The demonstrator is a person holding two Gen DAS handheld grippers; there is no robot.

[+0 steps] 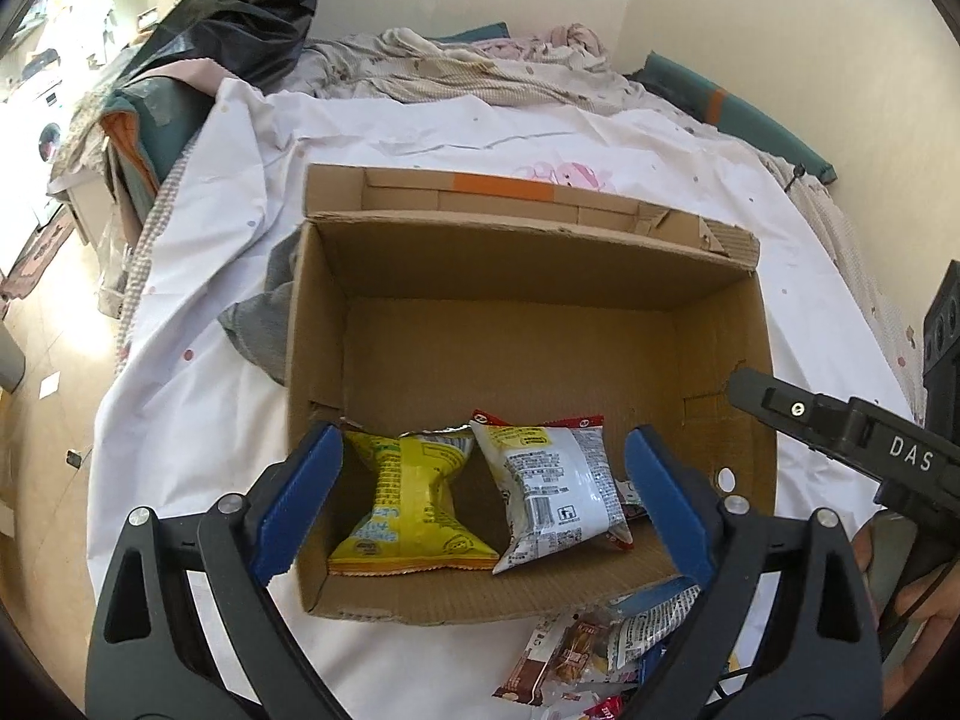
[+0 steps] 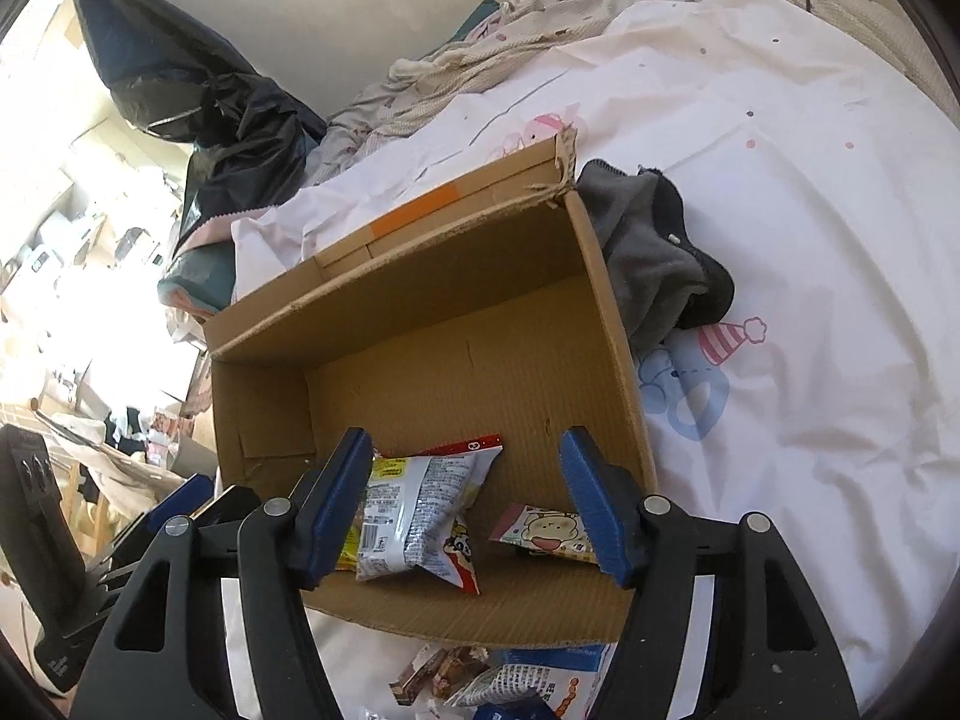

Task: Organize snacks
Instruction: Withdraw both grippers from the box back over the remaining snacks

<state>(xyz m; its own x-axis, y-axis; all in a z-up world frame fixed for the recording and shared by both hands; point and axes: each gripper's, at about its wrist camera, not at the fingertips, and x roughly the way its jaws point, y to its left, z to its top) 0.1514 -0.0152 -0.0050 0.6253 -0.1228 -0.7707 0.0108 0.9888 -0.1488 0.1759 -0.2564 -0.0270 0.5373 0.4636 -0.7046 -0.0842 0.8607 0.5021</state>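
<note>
I am holding left gripper (image 1: pixel 483 483) over cardboard box (image 1: pixel 528 324) on white bedsheet (image 1: pixel 198 372), jaws spread wide, gripping nothing. Yellow snack packet (image 1: pixel 414 504) and white snack packet (image 1: pixel 555 495) are lying side by side at box's 6 o'clock edge. I am hovering right gripper (image 2: pixel 468 504) likewise, jaws wide, empty; cartoon-print packet (image 2: pixel 549 534) lying at 4 o'clock in box. Loose snack pile (image 2: pixel 480 681) is sitting outside box's near wall. Grey garment (image 2: pixel 654 258) is touching box at 2 o'clock.

We note an open cardboard box (image 1: pixel 528 324) on the bed, yellow packet (image 1: pixel 414 498) and white packet (image 1: pixel 558 492) side by side inside, small cartoon packet (image 2: pixel 552 531) near them, loose snacks (image 1: pixel 594 654) outside the near wall.
</note>
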